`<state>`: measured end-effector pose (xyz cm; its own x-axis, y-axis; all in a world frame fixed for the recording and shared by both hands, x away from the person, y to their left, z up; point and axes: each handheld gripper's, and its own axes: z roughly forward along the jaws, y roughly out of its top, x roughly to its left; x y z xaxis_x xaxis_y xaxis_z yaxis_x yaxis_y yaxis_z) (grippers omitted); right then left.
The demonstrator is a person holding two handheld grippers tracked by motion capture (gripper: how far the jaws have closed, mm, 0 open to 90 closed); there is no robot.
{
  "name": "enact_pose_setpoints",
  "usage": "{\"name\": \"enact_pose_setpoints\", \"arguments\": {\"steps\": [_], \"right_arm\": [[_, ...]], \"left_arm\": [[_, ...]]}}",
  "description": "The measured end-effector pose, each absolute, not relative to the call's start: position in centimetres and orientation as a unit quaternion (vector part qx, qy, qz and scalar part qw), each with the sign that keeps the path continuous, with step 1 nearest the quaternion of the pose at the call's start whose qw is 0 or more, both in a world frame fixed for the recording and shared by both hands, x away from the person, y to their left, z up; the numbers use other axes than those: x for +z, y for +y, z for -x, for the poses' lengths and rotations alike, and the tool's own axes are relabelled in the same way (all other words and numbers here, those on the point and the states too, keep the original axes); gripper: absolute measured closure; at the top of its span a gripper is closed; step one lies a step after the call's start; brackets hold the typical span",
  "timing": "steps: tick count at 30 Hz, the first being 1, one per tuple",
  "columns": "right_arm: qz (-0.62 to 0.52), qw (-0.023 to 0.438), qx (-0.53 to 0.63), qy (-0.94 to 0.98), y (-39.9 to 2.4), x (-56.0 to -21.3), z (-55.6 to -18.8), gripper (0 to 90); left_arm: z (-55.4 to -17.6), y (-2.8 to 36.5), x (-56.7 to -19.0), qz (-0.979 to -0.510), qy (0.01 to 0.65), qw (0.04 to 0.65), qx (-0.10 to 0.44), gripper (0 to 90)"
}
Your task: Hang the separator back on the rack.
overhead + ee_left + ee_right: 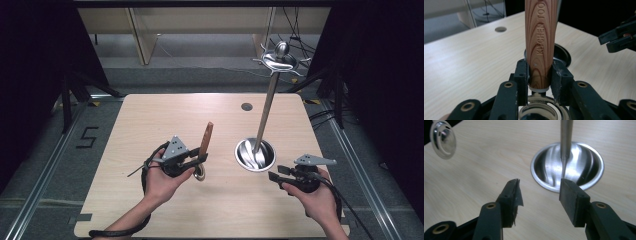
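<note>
Wooden-handled strainer [541, 42] sitting clamped in the left gripper [192, 161], rack stand [255, 154] at three o'clock, right gripper [540, 192] gaping empty.

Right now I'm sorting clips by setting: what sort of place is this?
Likely a recording lab: a bare wooden table on grey floor, black curtains, loose cables.

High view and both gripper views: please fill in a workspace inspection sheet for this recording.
Surface: light wood table with a round grommet hole.
Job's things: wooden-handled strainer, upright; steel utensil stand, hooks on top, on a round dish base.
Clutter: nothing seen.
Grippers: left claw shut on the handle; right claw open, nothing between its jaws.
Cables: one trails from each gripper; more on the floor behind.
Surroundings: dark curtains, grey floor, wooden furniture behind.
</note>
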<state>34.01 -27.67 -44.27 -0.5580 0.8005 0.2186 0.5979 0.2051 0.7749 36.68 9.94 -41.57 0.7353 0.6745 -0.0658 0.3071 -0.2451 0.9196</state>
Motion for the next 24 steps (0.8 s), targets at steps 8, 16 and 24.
{"name": "enact_pose_setpoints", "arguments": {"steps": [8,16,24], "right_arm": [[-0.424,0.128,0.490,0.751,-26.4,-42.5,-33.5,52.3],[-0.407,0.138,0.556,0.711,-24.5,-39.5,-33.1,56.4],[-0.388,0.140,0.575,0.706,-22.5,-38.2,-33.7,57.7]], "left_arm": [[-36.2,8.7,-41.1,-0.756,0.297,0.553,0.184,68.4],[-36.0,6.0,-40.4,-0.760,0.278,0.560,0.180,68.3],[-36.2,3.9,-40.1,-0.760,0.275,0.563,0.173,68.3]]}}
